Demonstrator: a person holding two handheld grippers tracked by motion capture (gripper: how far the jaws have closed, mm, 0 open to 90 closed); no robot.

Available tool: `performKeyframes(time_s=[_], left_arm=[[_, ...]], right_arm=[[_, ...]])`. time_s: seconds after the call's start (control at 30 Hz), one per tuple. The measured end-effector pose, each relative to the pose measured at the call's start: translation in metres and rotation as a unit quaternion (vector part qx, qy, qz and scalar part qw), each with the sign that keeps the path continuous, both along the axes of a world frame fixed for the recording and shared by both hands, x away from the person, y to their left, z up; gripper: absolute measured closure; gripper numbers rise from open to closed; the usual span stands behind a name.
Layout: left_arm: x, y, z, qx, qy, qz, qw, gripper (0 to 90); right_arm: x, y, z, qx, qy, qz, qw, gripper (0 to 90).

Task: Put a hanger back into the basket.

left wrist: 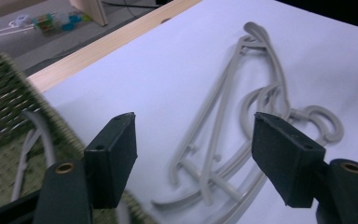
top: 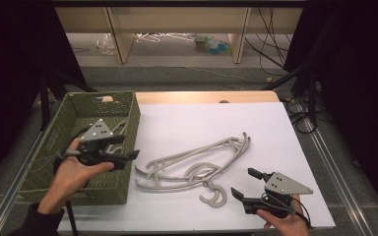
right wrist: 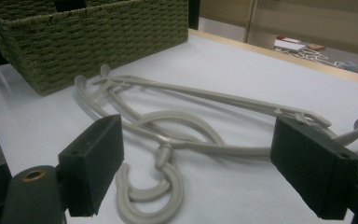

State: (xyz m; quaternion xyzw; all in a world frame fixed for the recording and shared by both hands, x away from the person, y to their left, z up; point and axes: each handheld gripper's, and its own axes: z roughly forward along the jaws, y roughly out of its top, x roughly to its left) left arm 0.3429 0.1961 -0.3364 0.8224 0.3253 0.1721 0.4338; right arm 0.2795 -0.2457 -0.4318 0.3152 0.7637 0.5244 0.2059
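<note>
Two or three grey plastic hangers [top: 197,164] lie stacked on the white table top [top: 202,123], hooks toward the front. In the left gripper view these hangers [left wrist: 223,126] lie ahead of my left gripper [left wrist: 193,140], whose jaws stand wide apart with nothing between them. My left gripper [top: 128,147] hovers over the right wall of a green woven basket [top: 86,142]. Another grey hanger [top: 120,128] rests inside that basket. My right gripper [top: 242,181] sits open at the table's front right, just right of the hooks [right wrist: 154,186], and grips nothing.
The basket [right wrist: 88,37] takes up the table's left side. A wooden strip [top: 206,97] borders the far edge of the table. Beyond it, on the floor, are cables and small litter [top: 211,44] near wooden furniture legs. White table surface lies bare at the right and back.
</note>
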Motion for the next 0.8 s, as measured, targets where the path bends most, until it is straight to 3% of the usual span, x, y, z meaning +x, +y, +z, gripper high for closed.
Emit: performKeyframes(time_s=[0.03, 0.07, 0.13, 0.37, 0.53, 0.57, 0.6, 0.67, 0.73, 0.8], left_arm=[[0.0, 0.0, 0.0, 0.0, 0.0, 0.0, 1.0, 29.9], [-0.001, -0.007, -0.002, -0.018, 0.0, -0.011, 0.9998, 29.9], [-0.003, -0.019, -0.006, -0.004, -0.005, -0.022, 0.9997, 29.2], [-0.01, -0.048, -0.018, -0.003, -0.02, -0.039, 0.999, 25.5], [-0.011, -0.063, -0.032, 0.006, -0.017, -0.054, 0.9984, 22.2], [-0.011, -0.067, -0.035, 0.008, -0.016, -0.054, 0.9984, 22.2], [-0.012, -0.07, -0.039, 0.008, -0.014, -0.05, 0.9986, 21.3], [-0.013, -0.075, -0.045, 0.022, -0.011, -0.056, 0.9981, 20.9], [-0.015, -0.082, -0.057, 0.02, -0.009, -0.062, 0.9979, 20.9], [-0.016, -0.084, -0.06, 0.023, -0.006, -0.066, 0.9975, 20.9]], right_arm=[[0.0, 0.0, 0.0, 0.0, 0.0, 0.0, 1.0, 18.3], [0.0, 0.0, 0.0, 0.0, 0.0, 0.0, 1.0, 18.3], [0.001, 0.0, -0.001, 0.01, 0.0, 0.002, 0.9999, 18.3], [0.002, -0.004, -0.001, 0.004, -0.001, -0.001, 1.0, 18.1], [0.004, -0.004, -0.003, 0.021, 0.006, 0.001, 0.9998, 17.8], [0.004, -0.004, -0.003, 0.021, 0.006, 0.001, 0.9998, 17.8], [0.005, -0.005, -0.003, 0.012, -0.008, -0.003, 0.9999, 17.8], [0.003, -0.004, -0.002, 0.013, 0.002, -0.005, 0.9999, 17.8], [0.004, -0.004, -0.003, 0.016, -0.011, -0.001, 0.9998, 17.8], [0.004, -0.004, -0.002, 0.015, -0.01, -0.001, 0.9998, 17.8]])
